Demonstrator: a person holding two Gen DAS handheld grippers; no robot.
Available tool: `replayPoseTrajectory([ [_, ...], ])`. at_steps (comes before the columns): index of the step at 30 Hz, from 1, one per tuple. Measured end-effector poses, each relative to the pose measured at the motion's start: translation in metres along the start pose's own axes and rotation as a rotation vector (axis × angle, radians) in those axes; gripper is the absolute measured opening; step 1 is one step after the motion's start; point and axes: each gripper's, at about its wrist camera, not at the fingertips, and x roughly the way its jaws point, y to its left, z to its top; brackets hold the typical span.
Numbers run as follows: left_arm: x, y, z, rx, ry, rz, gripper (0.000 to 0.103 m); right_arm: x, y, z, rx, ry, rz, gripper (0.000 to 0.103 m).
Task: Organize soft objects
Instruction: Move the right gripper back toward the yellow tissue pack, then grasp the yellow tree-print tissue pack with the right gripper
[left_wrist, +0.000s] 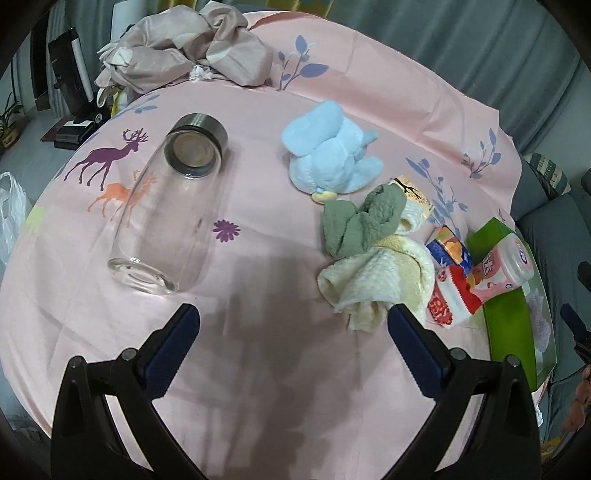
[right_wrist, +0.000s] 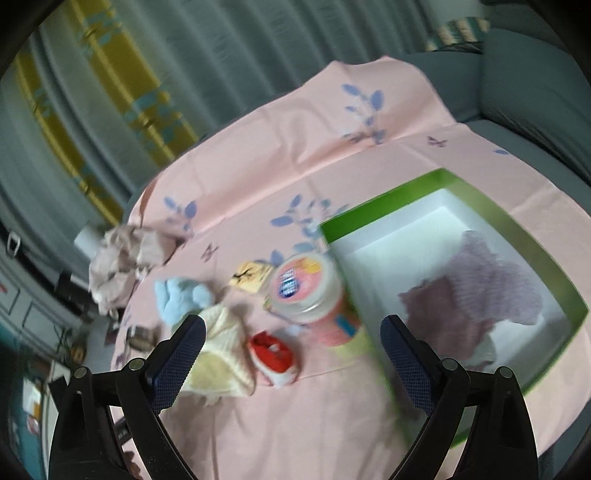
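Observation:
A light blue plush toy (left_wrist: 330, 151) lies mid-table on the pink cloth. In front of it a green towel (left_wrist: 356, 225) lies bunched on a cream towel (left_wrist: 384, 280). My left gripper (left_wrist: 291, 332) is open above the bare cloth, its right fingertip close to the cream towel's edge. My right gripper (right_wrist: 291, 343) is open with nothing between its fingers, over the cloth beside the green box (right_wrist: 554, 266). A mauve knitted cloth (right_wrist: 480, 280) lies inside that box. The cream towel (right_wrist: 221, 354) and blue plush (right_wrist: 181, 299) show, blurred, by the right gripper's left finger.
A clear glass bottle (left_wrist: 166, 214) with a metal cap lies on its side at left. A pink jar (right_wrist: 306, 291), a red-and-white packet (right_wrist: 275, 354) and small cartons (left_wrist: 448, 251) crowd beside the box. Crumpled beige fabric (left_wrist: 188, 51) sits at the far edge.

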Motion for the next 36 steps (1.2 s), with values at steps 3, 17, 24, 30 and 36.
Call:
replayPoseTrajectory([
  [3, -0.005, 0.004, 0.001, -0.014, -0.014, -0.006, 0.101, 0.008, 0.02, -0.004, -0.03, 0.029, 0.03, 0.096],
  [17, -0.015, 0.033, 0.017, -0.116, -0.065, -0.031, 0.101, 0.114, 0.12, 0.03, 0.0, 0.233, 0.026, 0.089],
  [24, -0.013, 0.034, 0.023, -0.127, -0.043, -0.09, 0.101, 0.207, 0.122, 0.041, -0.002, 0.33, -0.197, 0.088],
  [30, -0.006, 0.029, 0.023, -0.108, -0.019, -0.094, 0.1, 0.261, 0.105, 0.04, -0.03, 0.393, -0.345, 0.088],
  [36, -0.001, 0.026, 0.022, -0.097, -0.009, -0.077, 0.1, 0.281, 0.093, 0.03, -0.05, 0.394, -0.358, 0.082],
])
